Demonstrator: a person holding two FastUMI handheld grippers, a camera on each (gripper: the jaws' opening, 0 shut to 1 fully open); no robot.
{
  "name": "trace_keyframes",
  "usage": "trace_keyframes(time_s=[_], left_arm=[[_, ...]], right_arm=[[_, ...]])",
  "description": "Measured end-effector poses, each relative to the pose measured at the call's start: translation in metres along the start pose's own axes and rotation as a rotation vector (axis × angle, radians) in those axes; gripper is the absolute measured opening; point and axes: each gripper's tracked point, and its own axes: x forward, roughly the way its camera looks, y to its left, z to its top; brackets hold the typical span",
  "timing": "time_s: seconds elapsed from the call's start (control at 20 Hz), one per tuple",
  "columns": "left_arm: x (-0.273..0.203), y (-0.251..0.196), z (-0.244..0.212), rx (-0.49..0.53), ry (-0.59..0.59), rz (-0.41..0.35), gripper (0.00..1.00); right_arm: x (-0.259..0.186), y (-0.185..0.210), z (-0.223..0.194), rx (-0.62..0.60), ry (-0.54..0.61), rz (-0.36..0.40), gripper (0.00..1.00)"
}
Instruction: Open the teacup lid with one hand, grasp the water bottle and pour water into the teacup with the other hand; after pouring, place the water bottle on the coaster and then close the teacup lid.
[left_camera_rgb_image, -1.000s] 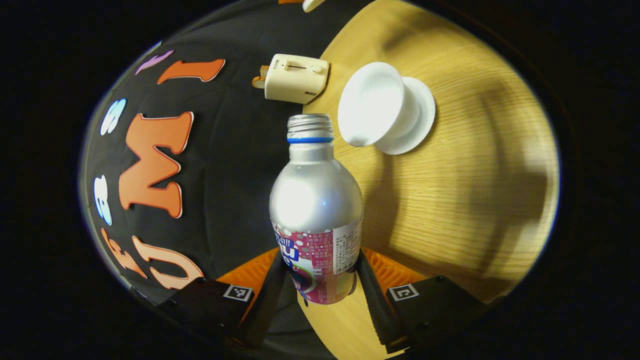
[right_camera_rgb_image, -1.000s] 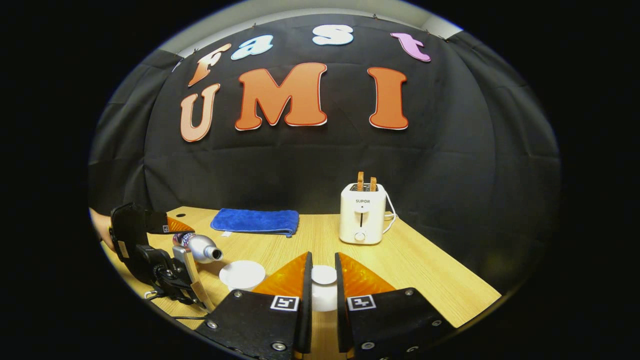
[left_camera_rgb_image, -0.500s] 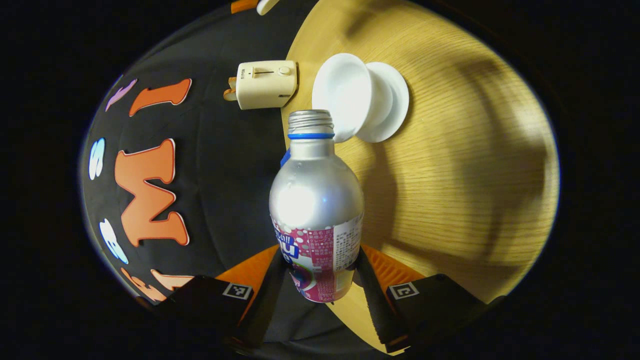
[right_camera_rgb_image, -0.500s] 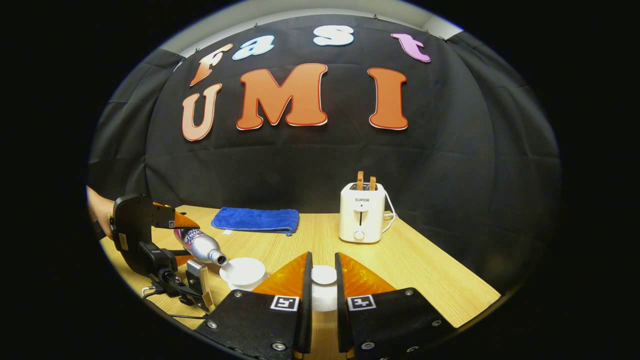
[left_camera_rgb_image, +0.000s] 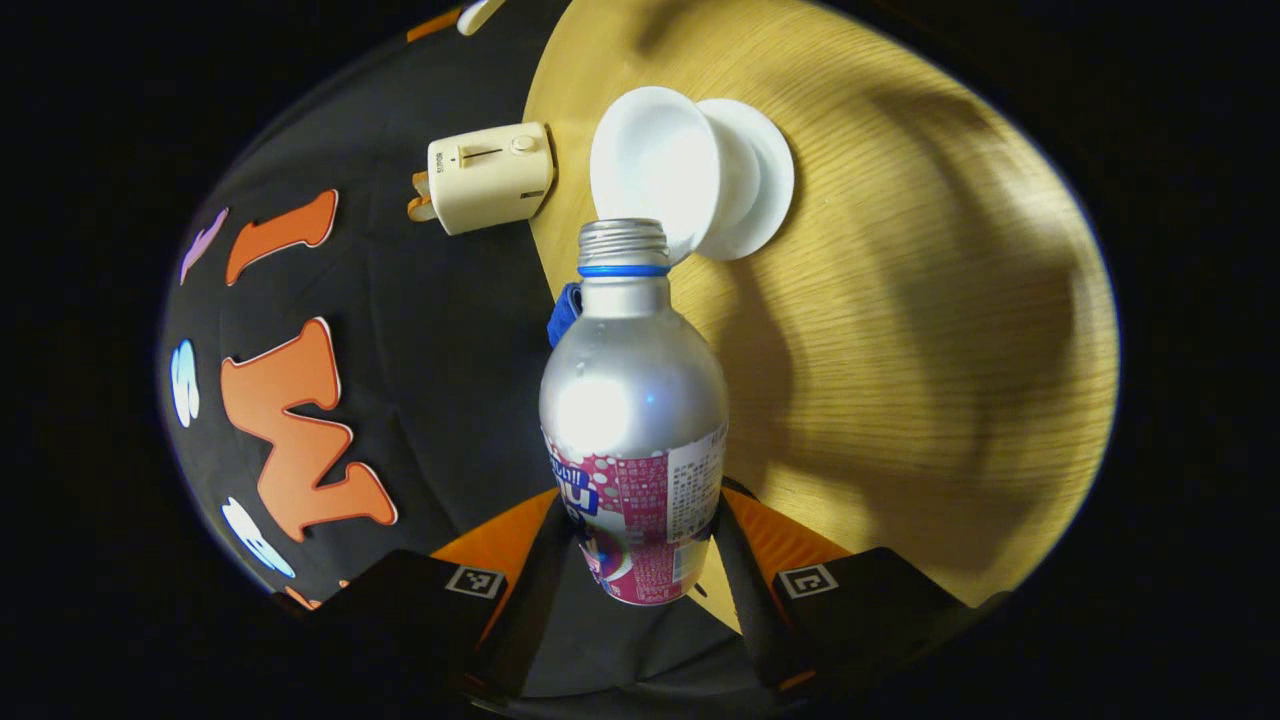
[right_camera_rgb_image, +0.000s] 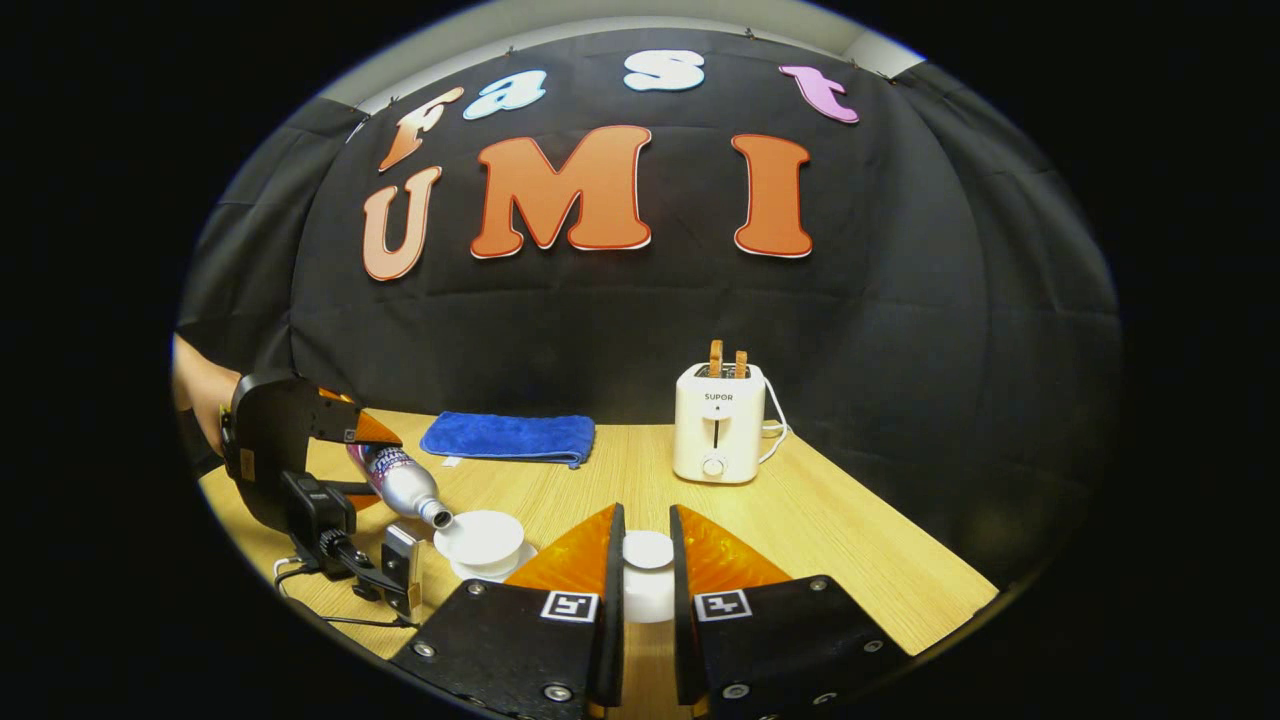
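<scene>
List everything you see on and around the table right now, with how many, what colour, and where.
water bottle: one, silver with pink label, tilted, mouth at the teacup rim
teacup: one, white, open, on a white saucer
teacup lid: one, white, off the cup
toaster: one, cream, far side of table
cloth: one, blue, by the wall
table: one, light wood
left gripper: black and orange, shut on the bottle
right gripper: black and orange, shut on the lid

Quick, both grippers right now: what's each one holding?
Left gripper: closed on the bottle, tipped with its mouth at the cup.
Right gripper: closed on the white lid, held up.
</scene>
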Motion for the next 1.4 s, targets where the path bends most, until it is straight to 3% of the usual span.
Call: trace_keyframes(time_s=[0.05, 0.55, 1.4], left_arm=[[0.0, 0.002, -0.001, 0.019, 0.003, 0.0, 0.84], [-0.006, 0.039, -0.003, 0.185, 0.027, 0.042, 0.84], [-0.019, 0.079, -0.012, 0.297, 0.076, 0.078, 0.84]], right_arm=[[0.0, -0.001, -0.001, -0.002, 0.002, 0.001, 0.21], [0.004, 0.001, -0.002, -0.006, 0.005, 0.016, 0.21], [0.007, 0.002, -0.01, -0.007, 0.018, 0.021, 0.21]])
